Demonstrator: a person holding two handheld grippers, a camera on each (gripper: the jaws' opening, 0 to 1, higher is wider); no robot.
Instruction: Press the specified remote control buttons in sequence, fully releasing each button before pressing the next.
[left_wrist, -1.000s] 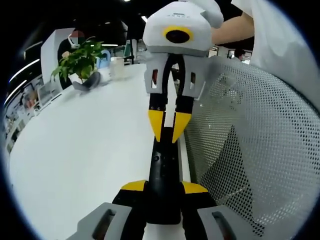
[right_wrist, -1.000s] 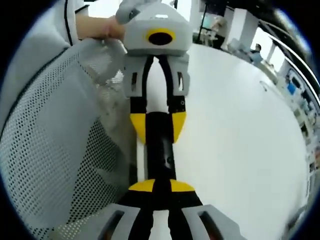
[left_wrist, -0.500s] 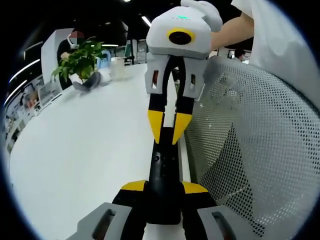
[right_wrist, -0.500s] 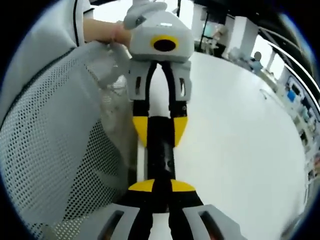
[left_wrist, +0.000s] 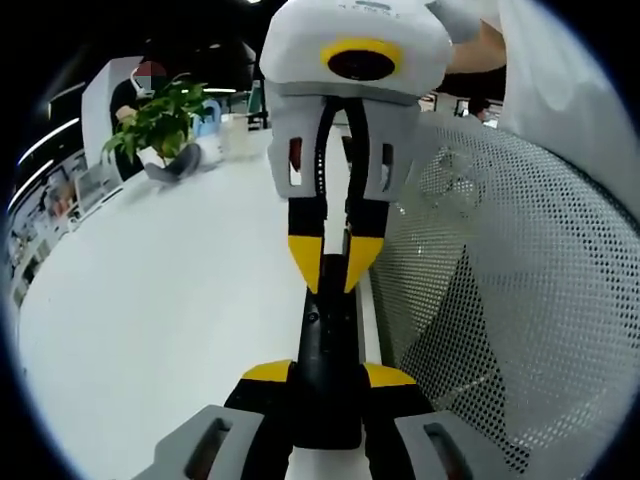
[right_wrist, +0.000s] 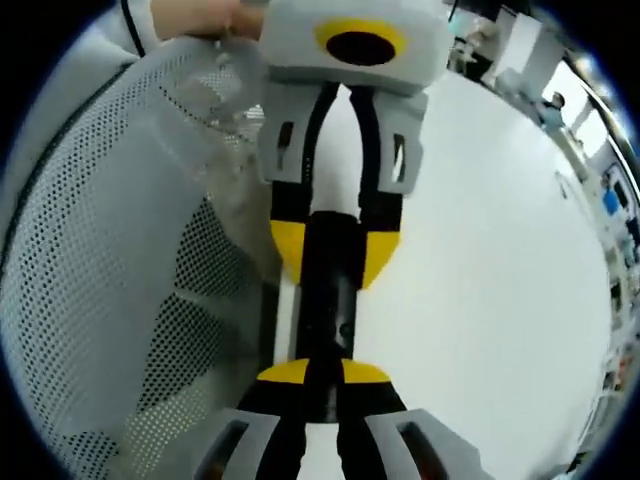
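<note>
Broad white table (left_wrist: 150, 300) under the remote, running away from it on the side opposite the chair. White mesh chair back (left_wrist: 510, 300) just beside the remote along its other long side, curving up past it. Pale sleeve and bare forearm (left_wrist: 475, 50) of a person beyond the remote's far end in the left gripper view, behind the gripper that reaches in there.

2 grippers meeting nose to nose over the remote, 1 at each end. Left gripper (left_wrist: 328, 372) clamped on the remote's near end in the left gripper view, with a yellow pad on either side and the black body filling the gap between them. Seen from the right gripper view as well, with yellow tips flanking the remote's far end and touching its sides. Right gripper (left_wrist: 333, 285) with jaws drawn narrow, tips set at the other end of the remote. Hard to judge whether these pinch the remote or merely rest on it, since the black body hides the contact in the right gripper view.

Black remote (right_wrist: 330, 300), long and slim, lying lengthwise between the 2 grippers close to the table edge. At least 1 small round button visible on its top.

Green potted plant (left_wrist: 160, 120) well away from the remote, far across the table.
</note>
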